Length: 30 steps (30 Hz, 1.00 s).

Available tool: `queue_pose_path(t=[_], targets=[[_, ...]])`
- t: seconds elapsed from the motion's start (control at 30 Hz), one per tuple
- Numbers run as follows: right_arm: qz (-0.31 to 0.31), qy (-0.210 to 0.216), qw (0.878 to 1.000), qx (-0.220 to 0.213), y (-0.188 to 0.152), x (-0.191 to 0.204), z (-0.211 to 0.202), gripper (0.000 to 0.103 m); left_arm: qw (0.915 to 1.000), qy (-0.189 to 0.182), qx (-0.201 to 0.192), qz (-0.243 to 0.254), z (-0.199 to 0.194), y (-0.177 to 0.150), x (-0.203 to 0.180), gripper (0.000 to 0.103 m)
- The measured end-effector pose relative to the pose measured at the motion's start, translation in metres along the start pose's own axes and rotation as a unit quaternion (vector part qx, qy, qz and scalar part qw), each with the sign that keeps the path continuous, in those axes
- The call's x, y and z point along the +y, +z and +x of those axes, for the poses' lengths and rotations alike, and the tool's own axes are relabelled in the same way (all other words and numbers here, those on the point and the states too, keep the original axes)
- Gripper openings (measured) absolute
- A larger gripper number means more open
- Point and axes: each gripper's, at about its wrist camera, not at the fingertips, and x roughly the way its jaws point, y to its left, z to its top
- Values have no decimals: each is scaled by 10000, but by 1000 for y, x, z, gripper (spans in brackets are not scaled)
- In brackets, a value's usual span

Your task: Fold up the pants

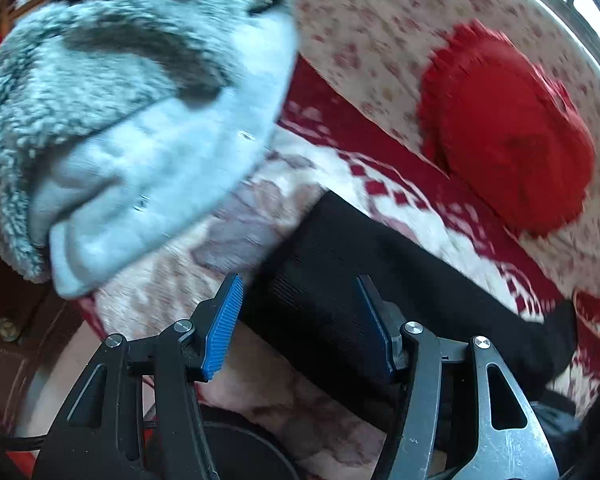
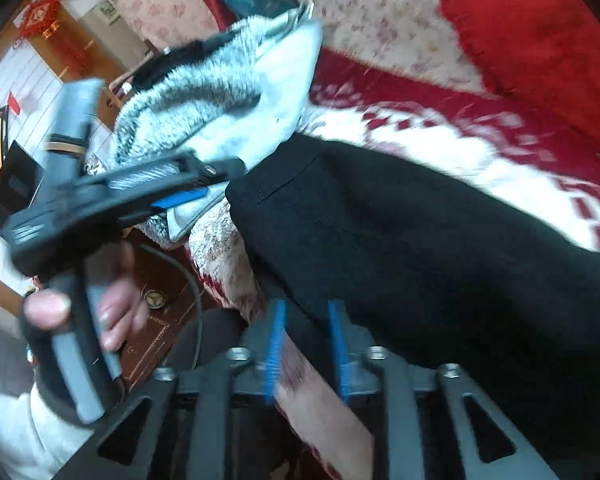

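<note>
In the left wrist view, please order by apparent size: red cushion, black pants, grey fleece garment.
1. Grey fleece garment, though it is nearest the camera.
2. Black pants and red cushion look alike; unsure.

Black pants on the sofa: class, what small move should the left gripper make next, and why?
Probably ease the left gripper forward and close on the black pants. Its fingers are spread wide with the pants' edge lying between them, not yet pinched. The right gripper is also open by the pants, and the grey fleece garment lies apart, at the pants' end.
</note>
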Motion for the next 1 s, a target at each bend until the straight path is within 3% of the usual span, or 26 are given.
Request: queue_pose_path(t=[0.2, 0.37, 0.47, 0.73, 1.0], targets=[[952, -782, 9913, -473, -50, -70, -78, 31, 9994, -211, 249, 67, 7, -19, -15, 57], [2183, -1334, 9604, -1104, -77, -151, -131, 31, 9989, -196, 375, 196, 14, -28, -33, 57], [2603, -1672, 9454, -1030, -76, -190, -138, 31, 9989, -24, 358, 312, 14, -30, -44, 58], [3121, -1558, 9248, -1516, -88, -222, -164, 37, 9990, -53, 343, 283, 8, -26, -45, 58], [3643, -1067, 9024, -2040, -84, -262, -160, 34, 9990, -17, 380, 241, 6, -26, -50, 58]])
